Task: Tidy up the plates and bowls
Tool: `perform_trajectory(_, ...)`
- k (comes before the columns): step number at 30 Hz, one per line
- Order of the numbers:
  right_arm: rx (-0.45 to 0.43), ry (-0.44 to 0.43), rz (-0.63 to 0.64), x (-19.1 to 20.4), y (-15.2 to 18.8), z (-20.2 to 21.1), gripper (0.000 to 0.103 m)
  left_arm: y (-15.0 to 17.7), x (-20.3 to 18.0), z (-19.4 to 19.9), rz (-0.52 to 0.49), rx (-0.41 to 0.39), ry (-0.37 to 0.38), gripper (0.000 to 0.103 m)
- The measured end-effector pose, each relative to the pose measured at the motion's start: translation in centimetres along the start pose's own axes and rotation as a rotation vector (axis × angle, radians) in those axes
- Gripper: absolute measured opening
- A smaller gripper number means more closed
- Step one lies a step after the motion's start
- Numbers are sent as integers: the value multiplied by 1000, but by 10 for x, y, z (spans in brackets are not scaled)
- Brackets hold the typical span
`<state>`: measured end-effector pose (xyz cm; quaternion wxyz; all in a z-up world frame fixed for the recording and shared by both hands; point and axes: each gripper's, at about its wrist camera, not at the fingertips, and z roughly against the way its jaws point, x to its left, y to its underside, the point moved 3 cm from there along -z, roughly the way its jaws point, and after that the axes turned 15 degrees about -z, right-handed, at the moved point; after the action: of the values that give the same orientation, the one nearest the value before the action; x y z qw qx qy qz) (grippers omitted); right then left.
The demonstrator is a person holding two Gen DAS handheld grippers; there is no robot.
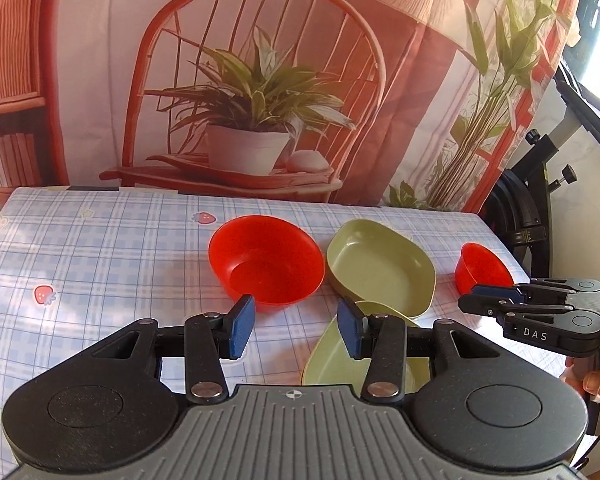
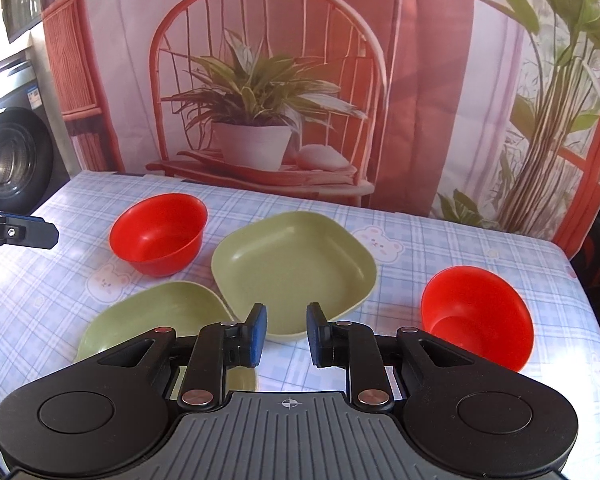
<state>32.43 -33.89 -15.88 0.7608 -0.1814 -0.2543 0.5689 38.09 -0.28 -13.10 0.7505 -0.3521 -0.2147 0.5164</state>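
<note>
I read the bench (image 2: 440,240), under its blue checked cloth, as carrying four loose pieces. The far green squarish plastic plate (image 2: 294,270) lies dead ahead of my right hand-held gripper (image 2: 286,334), whose jaws stand narrowly parted with nothing between them. The near green squarish plate (image 1: 324,360) sits just under my left hand-held gripper (image 1: 296,330), moderately parted, empty. The large red round plastic bowl (image 1: 266,264) is just ahead and left of it. The smaller red bowl (image 2: 478,316) lies to my right gripper's right, so I'd judge that arm nearer it.
</note>
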Motion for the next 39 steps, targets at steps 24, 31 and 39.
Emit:
perform_trajectory(24, 35, 92, 40, -60, -50, -86, 19, -27, -36, -111, 139, 182, 170, 36)
perform_trajectory(31, 71, 87, -31, -71, -50, -106, 19, -35, -27, -129, 216, 223, 198, 36)
perform_trajectory(39, 93, 80, -50, -74, -43, -115, 19, -34, -32, -146, 192, 246, 173, 36)
